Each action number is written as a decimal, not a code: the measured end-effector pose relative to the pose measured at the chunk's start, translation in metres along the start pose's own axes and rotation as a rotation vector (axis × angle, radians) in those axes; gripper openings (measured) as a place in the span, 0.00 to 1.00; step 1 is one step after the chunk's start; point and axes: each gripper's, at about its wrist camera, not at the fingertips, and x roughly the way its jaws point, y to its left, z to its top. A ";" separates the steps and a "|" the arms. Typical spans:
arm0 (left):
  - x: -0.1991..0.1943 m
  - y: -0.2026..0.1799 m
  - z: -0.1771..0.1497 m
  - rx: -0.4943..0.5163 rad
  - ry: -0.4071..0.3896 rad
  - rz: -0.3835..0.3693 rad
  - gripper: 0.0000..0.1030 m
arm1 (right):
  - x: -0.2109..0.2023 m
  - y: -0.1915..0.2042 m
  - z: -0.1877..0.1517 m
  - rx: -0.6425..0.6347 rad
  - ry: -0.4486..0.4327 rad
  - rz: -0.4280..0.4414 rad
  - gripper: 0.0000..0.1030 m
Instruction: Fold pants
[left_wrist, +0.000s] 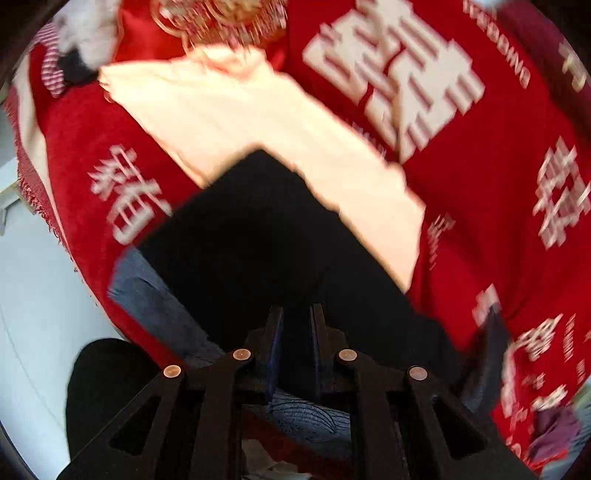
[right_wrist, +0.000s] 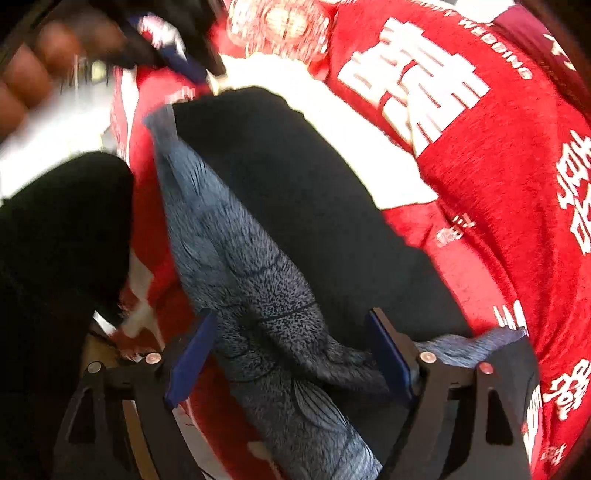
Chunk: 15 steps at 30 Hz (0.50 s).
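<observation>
Pants (right_wrist: 303, 206) between parted right jaws

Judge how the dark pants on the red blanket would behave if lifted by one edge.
The pants would probably flop and drape, since they already lie in soft folds. Their fuzzy blue-grey lining looks plush, so they may be rather bulky and unlikely to slip on the red blanket. One edge alone would likely leave the rest trailing.

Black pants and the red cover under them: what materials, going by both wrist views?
Black pants: soft matte outer cloth, probably knit or cotton; the blue-grey inside shows a brushed, napped pile like fleece lining.
Red cover: textured woven or terry-like cloth, heathered surface with white characters; the left wrist view shows a frayed fringe edge. Blur leaves the exact fibre open.
</observation>
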 end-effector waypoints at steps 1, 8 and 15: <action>0.013 0.002 -0.005 -0.001 0.043 0.013 0.14 | -0.010 -0.004 0.000 0.017 -0.013 0.005 0.82; 0.016 0.023 -0.034 0.015 0.077 0.049 0.14 | -0.034 -0.045 0.009 0.226 -0.087 0.051 0.82; 0.012 0.008 -0.040 0.056 0.105 0.118 0.14 | 0.028 -0.049 0.018 0.314 0.126 0.122 0.82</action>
